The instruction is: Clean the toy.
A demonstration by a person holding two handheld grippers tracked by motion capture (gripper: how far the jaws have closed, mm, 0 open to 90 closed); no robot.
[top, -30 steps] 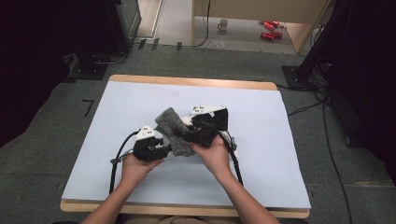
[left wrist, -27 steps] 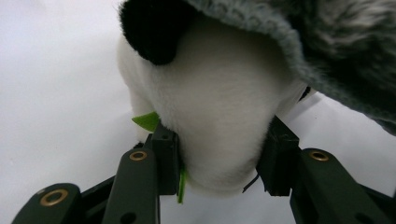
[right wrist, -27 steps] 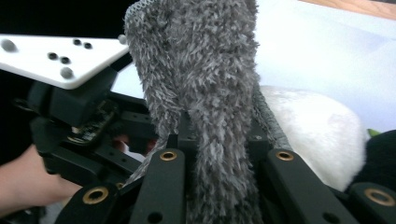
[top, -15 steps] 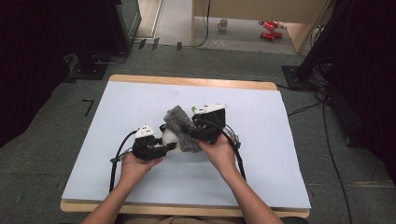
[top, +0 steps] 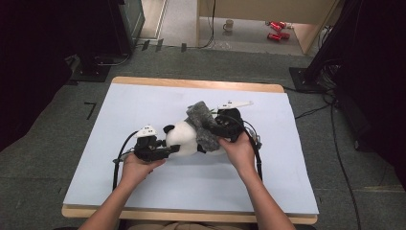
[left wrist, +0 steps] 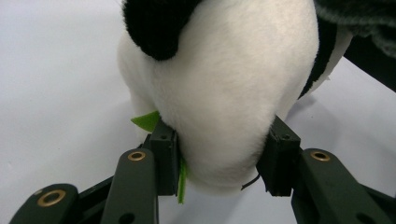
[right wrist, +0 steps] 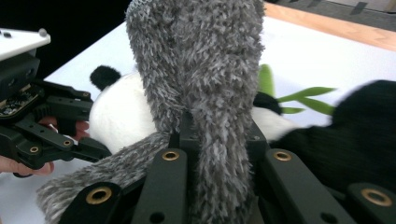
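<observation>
A black-and-white plush panda (top: 183,137) lies on its side in the middle of the white table cover (top: 143,105). My left gripper (top: 171,148) is shut on the panda's white head (left wrist: 224,93), with a pad pressed into each side (left wrist: 222,161). A green felt leaf (left wrist: 147,120) sticks out by the left pad. My right gripper (top: 214,130) is shut on a grey fuzzy knit piece (top: 201,122), which drapes over the panda's body. In the right gripper view the grey piece (right wrist: 205,70) rises between my jaws (right wrist: 217,140), with the panda (right wrist: 119,116) and the left gripper (right wrist: 65,135) behind.
The cover lies on a wooden table with its edge (top: 191,84) showing at the back. A black cable (top: 119,153) trails from the left gripper and another (top: 258,153) from the right. A mug (top: 229,24) and red cans (top: 274,26) sit on the floor far behind.
My right gripper has moved to the right with the grey piece, and the panda's white head has come into sight between the two grippers. The left hand has stayed put.
</observation>
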